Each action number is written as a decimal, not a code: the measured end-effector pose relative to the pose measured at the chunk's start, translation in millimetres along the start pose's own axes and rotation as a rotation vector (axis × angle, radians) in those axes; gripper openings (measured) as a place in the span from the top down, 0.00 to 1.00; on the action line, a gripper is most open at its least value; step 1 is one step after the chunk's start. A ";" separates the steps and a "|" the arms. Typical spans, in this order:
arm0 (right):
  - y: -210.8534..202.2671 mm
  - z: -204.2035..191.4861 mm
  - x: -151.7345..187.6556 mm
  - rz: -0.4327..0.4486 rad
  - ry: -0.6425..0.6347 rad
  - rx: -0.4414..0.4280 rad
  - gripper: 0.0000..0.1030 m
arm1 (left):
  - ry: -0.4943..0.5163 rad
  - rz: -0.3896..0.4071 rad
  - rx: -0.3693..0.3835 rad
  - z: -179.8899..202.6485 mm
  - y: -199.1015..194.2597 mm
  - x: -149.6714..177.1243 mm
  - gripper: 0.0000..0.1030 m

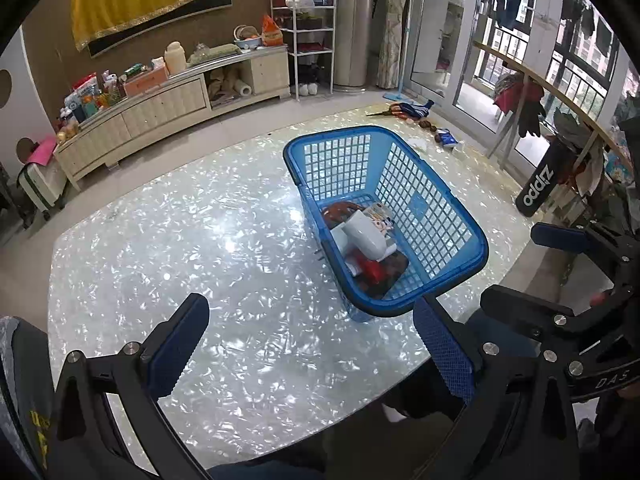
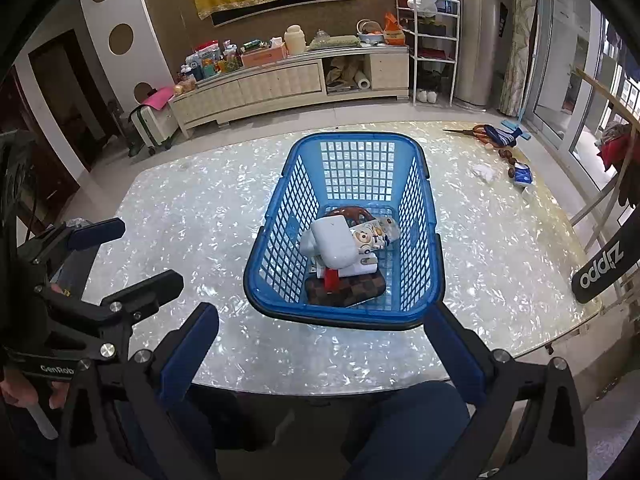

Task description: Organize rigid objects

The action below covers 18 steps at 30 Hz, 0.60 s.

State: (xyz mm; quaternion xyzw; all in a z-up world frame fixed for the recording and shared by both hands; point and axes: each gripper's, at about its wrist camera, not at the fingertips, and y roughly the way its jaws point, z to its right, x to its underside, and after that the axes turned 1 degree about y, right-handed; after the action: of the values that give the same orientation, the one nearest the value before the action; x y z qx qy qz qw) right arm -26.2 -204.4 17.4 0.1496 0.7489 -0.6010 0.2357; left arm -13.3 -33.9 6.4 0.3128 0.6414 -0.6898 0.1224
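With the left gripper and right gripper both wide and empty, we judge the basket ahead light, stiff (best taken by its rim).

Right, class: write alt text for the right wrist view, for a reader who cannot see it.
A blue plastic basket stands on a shiny pearl-patterned table, holding a white charger, a checkered case and other small items. The open right gripper frames its near rim, empty.

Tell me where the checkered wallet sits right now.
The checkered wallet lies flat on the floor of the blue basket, at its near end, under the white charger.
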 end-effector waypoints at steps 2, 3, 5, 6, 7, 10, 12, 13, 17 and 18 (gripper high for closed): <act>-0.7 -0.4 -1.3 0.002 -0.006 -0.001 0.00 | -0.008 0.003 0.004 -0.9 -0.9 0.5 0.00; -1.2 -0.7 -1.8 0.005 -0.008 0.001 0.00 | -0.011 0.003 0.005 -1.7 -1.5 0.8 0.00; -1.3 -1.5 -2.1 0.009 -0.012 0.011 0.00 | -0.012 0.004 0.006 -3.1 -2.8 1.1 0.00; -1.3 -1.2 -1.9 0.011 -0.012 0.016 0.00 | -0.013 0.006 0.006 -4.0 -3.7 1.0 0.00; -0.5 -0.3 -1.9 0.009 -0.010 0.014 0.00 | -0.014 0.007 0.007 -5.0 -4.4 1.1 0.00; 1.4 -0.3 -1.0 0.005 -0.005 0.006 0.00 | -0.012 0.006 0.003 -5.5 -4.6 1.2 0.00; 1.4 0.2 -1.1 0.006 -0.004 0.003 0.00 | -0.013 0.004 0.008 -6.4 -4.7 0.7 0.00; 1.3 0.4 -1.2 0.006 -0.003 0.002 0.00 | -0.015 0.003 0.008 -6.6 -4.9 0.4 0.00; 0.9 0.5 -1.3 0.008 -0.005 0.003 0.00 | -0.013 0.004 0.010 -7.1 -5.0 0.5 0.00; 0.6 0.4 -1.2 0.007 -0.005 0.003 0.00 | -0.012 0.003 0.010 -6.7 -4.9 0.5 0.00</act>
State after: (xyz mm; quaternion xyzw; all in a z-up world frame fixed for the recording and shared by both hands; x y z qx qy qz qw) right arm -24.8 -204.5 17.5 0.1511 0.7470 -0.6014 0.2396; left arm -14.7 -26.6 10.2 0.3102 0.6367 -0.6947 0.1258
